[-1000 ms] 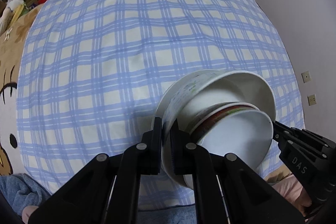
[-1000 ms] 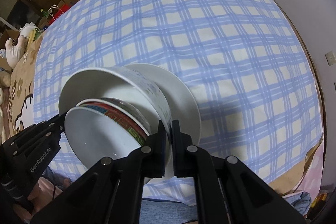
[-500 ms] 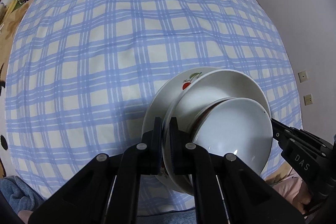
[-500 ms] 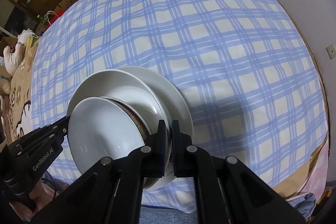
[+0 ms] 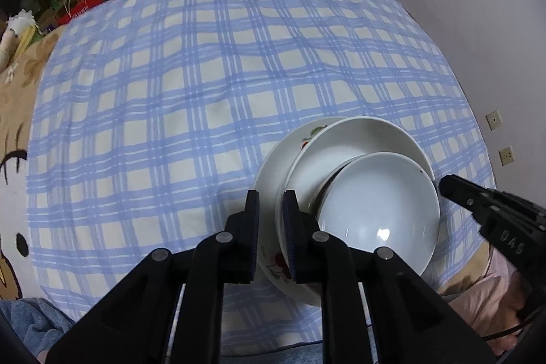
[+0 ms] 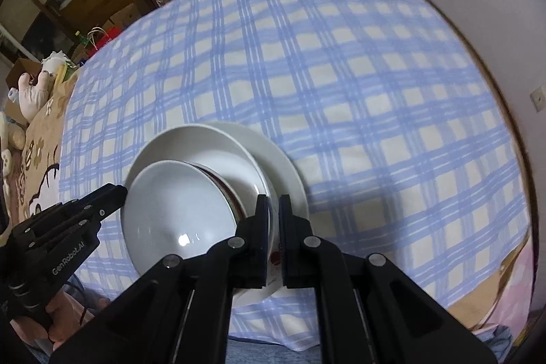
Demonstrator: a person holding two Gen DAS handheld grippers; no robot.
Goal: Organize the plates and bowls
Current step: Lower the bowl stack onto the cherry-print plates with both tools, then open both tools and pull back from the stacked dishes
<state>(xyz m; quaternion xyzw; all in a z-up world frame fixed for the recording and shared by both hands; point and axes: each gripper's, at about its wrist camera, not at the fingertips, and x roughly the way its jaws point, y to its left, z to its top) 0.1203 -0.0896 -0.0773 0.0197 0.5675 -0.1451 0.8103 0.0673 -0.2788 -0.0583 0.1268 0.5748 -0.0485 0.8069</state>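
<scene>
Plates and bowls nested in one pile on a blue-and-white checked cloth, lower right of centre in the left wrist view: wide white ceramic plate with a red fruit print at the bottom, large plain white ceramic bowl on it, smaller white bowl with a dark patterned outer band tilted inside. Probably stacked by size so the pile sits steady.

Left claw at bottom centre, astride the near rim of the large bowl and plate. Jaws opening, rim between them but pads apparently no longer pressing; likely a release now that the pile rests on the cloth. Right claw entering from the right edge, tip against the far side of the pile. Near part of the plate covered by the black fingers. Pink shape at lower right too cut off to name.

Right wrist view: same pile left of centre. Right claw closed tight on the rim of the large bowl, one finger inside and one outside above the plate, seemingly to steady the pile. Left claw coming in from the lower left beside the small bowl. Unclear whether the plate rim is pinched too. Band on the small bowl mostly hidden; underside of the pile unseen. Dim shelves at the top hard to make out.
</scene>
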